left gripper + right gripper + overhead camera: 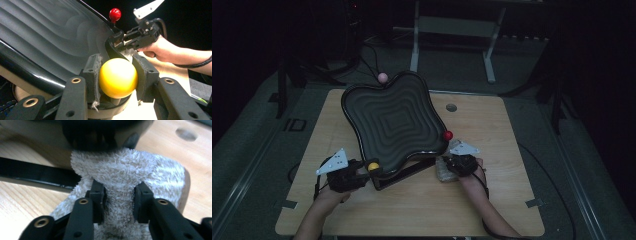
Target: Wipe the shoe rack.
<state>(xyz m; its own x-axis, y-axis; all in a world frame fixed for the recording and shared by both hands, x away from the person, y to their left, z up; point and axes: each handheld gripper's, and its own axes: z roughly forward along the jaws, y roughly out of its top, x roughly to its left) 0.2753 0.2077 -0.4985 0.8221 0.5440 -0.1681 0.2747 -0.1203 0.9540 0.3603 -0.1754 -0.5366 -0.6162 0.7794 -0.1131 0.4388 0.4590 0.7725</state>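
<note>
A black wavy tray [392,125] stands tilted over the wooden table, with ball knobs at its corners. My left gripper [362,172] is shut on the yellow ball [118,77] at the tray's near-left corner, one pad on each side. A red ball [447,135] sits at the right corner and a pink ball [382,77] at the far corner. My right gripper [118,195] is shut on a fold of fluffy beige cloth [125,172], which lies under the tray's near-right edge [110,47]. In the left gripper view the right gripper [120,41] sits against that edge.
The wooden table [492,200] has a small round hole [451,107] near its far edge. A black bar [404,175] lies under the tray's near side. Dark floor, cables and a metal stand [452,30] lie beyond the table.
</note>
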